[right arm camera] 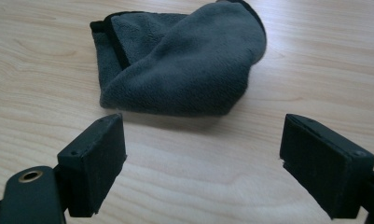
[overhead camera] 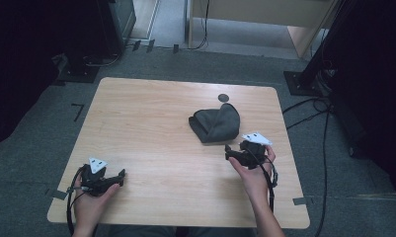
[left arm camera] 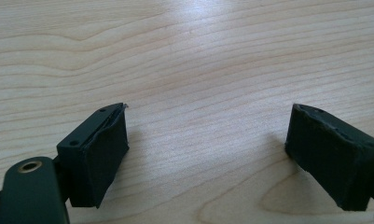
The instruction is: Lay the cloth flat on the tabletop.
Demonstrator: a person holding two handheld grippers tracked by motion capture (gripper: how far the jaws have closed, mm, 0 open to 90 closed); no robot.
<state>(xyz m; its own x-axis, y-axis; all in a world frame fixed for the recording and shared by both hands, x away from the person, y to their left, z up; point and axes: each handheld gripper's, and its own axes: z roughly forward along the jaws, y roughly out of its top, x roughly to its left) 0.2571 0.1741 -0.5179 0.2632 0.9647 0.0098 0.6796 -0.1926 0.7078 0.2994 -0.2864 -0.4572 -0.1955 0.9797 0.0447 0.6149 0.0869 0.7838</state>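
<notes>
- While I hold my right claw (overhead camera: 228,152) near the right edge of the table (overhead camera: 151,118), its jaws stand wide apart and nothing is between them.
- From the right gripper view, the grey cloth (right arm camera: 184,65) lies just in front of my right claw (right arm camera: 203,154), near it but not touching it.
- Seen from the high view, the cloth (overhead camera: 215,123) is folded into a soft heap on the right half of the table, a little beyond my right hand (overhead camera: 255,173).
- One edge of the cloth has a dark border, which I see at its upper left in the right gripper view.
- Bare wood lies between the right claw and the cloth; nothing stands in the way.
- My left claw (overhead camera: 120,177) rests low at the near left part of the table, well apart from the cloth, and my left hand (overhead camera: 89,197) holds it.
- From the left gripper view, the left claw (left arm camera: 205,149) is open too, with bare wood between the jaws.
- A small dark round mark (overhead camera: 223,98) is on the table behind the cloth, near the far edge.
- Around the table I see grey carpet (overhead camera: 37,123), black cables (overhead camera: 309,106) on the right and dark stands (overhead camera: 82,69) at the far left.
</notes>
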